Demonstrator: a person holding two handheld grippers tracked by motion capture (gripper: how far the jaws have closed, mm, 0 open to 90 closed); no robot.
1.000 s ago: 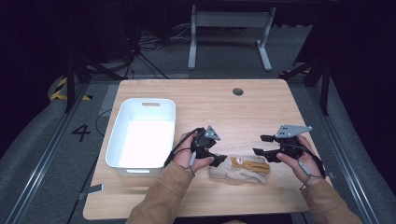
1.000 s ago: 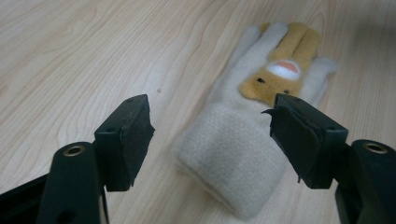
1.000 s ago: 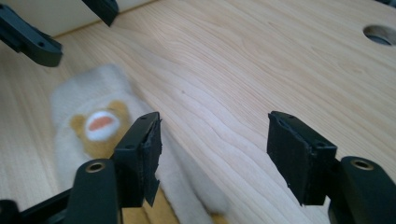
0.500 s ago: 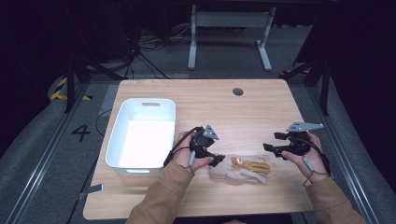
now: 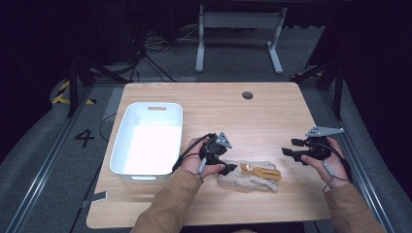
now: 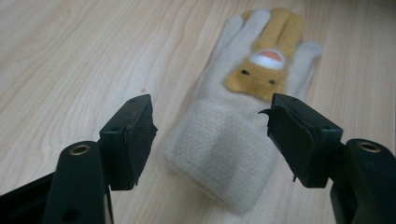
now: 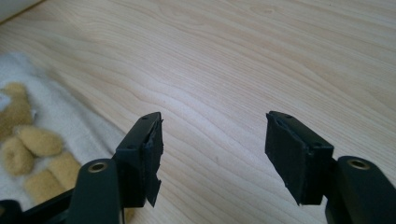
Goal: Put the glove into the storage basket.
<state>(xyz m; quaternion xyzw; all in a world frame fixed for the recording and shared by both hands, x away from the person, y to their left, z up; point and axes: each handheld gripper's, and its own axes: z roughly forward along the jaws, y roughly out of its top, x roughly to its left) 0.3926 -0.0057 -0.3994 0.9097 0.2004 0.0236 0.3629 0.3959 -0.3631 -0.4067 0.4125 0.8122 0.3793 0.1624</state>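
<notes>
A cream knitted glove with a tan animal face lies flat on the wooden table, near its front edge. My left gripper sits at the glove's cuff end. In the left gripper view the cuff lies between the jaws of that gripper; they have just been closing, and the pads stand clear of the wool. My right gripper hovers to the right of the glove's fingertips. Its jaws have just narrowed a little and hold nothing over bare wood, with the glove off to their left.
A white plastic bin stands on the left part of the table, close beside my left hand. A round cable hole sits near the far edge. Dark floor, cables and a desk frame lie beyond the table.
My right gripper has moved to the right, away from the glove's fingertips. The left gripper has stayed at the cuff.
</notes>
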